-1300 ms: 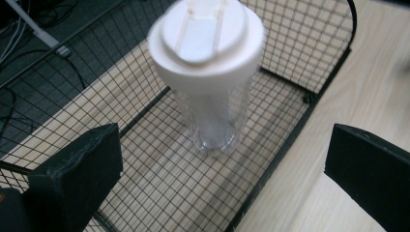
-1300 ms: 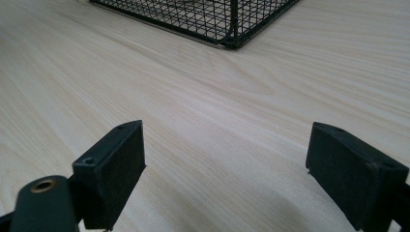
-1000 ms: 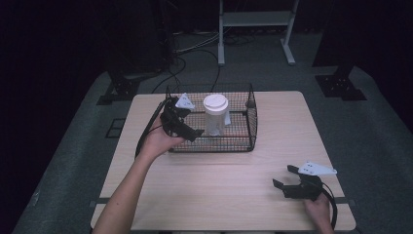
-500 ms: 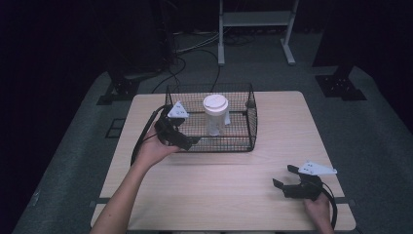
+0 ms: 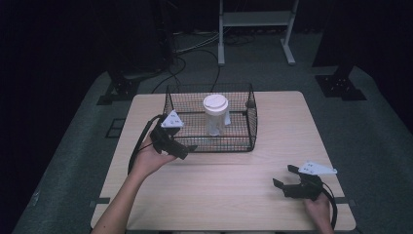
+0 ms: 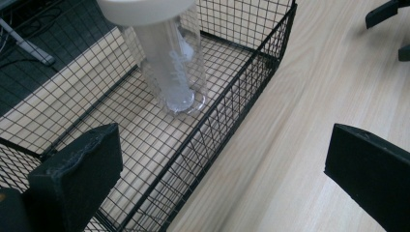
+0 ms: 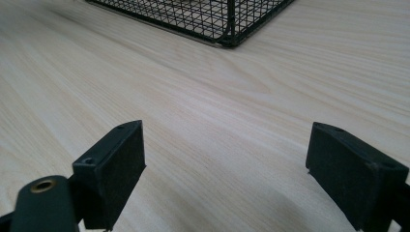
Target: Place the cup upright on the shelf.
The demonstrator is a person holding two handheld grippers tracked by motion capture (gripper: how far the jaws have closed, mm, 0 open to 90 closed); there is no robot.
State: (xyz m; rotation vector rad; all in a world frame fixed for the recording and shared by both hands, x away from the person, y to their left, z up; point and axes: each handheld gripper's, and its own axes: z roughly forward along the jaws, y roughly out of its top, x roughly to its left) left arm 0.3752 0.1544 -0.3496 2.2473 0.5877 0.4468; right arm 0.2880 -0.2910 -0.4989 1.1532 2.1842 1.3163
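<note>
The clear cup (image 5: 215, 117) with its white lid (image 5: 215, 102) is standing upright inside the wire basket (image 5: 251, 127), near the middle of the basket floor. Nothing else is sitting in the basket. The left gripper (image 5: 181, 149) is hovering at the basket's near left corner, jaws spread wide, gripping nothing. The right gripper (image 5: 285, 176) is resting on the table (image 5: 234, 185), well apart from the basket toward its near right, jaws also gaping empty.
</note>
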